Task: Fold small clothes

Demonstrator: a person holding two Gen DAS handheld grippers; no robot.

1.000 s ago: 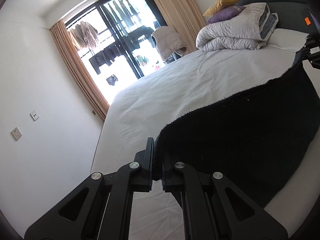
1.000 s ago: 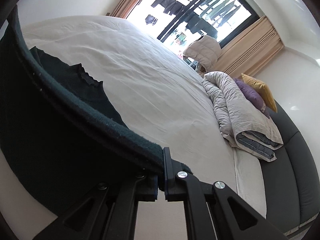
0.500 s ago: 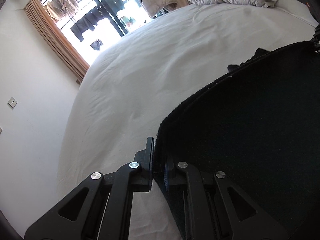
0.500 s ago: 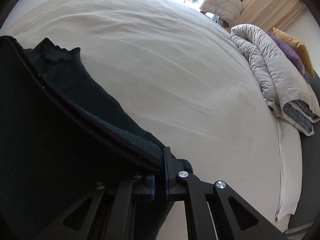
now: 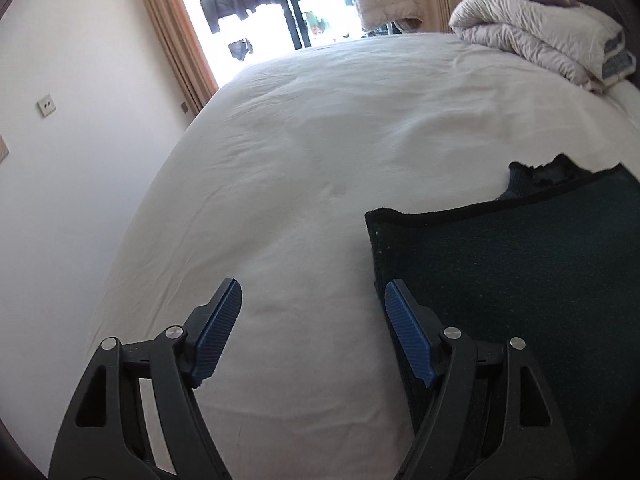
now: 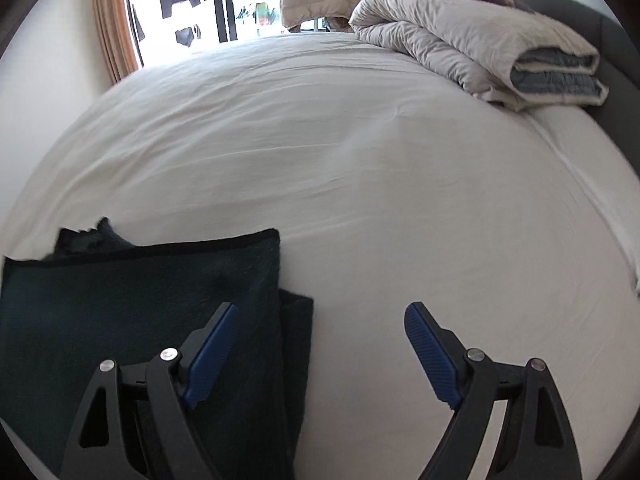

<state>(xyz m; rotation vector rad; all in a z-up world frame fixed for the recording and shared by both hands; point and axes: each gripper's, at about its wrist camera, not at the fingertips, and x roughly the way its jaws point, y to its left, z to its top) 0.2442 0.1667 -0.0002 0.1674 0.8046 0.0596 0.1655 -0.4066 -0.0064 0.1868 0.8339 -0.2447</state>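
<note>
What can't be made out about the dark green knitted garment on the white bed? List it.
- Dark green knitted garment: its right side and near end are cut off by the frame edge in the left wrist view.
- Same garment: its near part is hidden behind the open right gripper in the right wrist view.
- Its scalloped edge: mostly covered by the folded-over layer.

The left gripper (image 5: 312,300) had just opened, empty; the dark green knitted garment (image 5: 520,280) lay flat on the white-sheeted bed (image 5: 320,140).
</note>
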